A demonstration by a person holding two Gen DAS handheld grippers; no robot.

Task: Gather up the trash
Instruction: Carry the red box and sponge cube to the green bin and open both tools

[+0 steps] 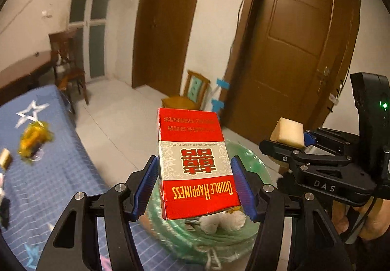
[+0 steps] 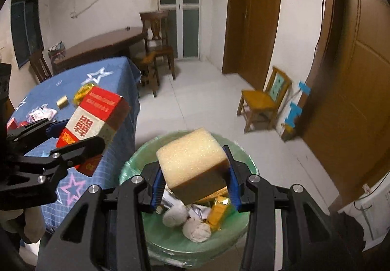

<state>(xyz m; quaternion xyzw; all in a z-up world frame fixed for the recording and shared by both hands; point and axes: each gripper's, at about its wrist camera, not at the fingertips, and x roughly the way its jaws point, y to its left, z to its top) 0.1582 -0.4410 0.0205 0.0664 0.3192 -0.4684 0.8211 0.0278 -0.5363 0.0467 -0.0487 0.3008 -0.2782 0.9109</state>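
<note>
- My left tool [image 1: 195,183] grips the red cigarette pack [image 1: 195,163] above the green-lined bin [image 2: 185,244].
- My right tool [image 2: 195,179] clamps the sponge block [image 2: 192,161] over it.

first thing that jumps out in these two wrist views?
The red cigarette pack, clamped in the left claw, fills the middle of the left view, over the green-lined trash bin. In the right view the right claw grips a tan foam block directly above that bin, which already holds paper wads and a gold wrapper. More litter lies on the blue star tablecloth at left.
</note>
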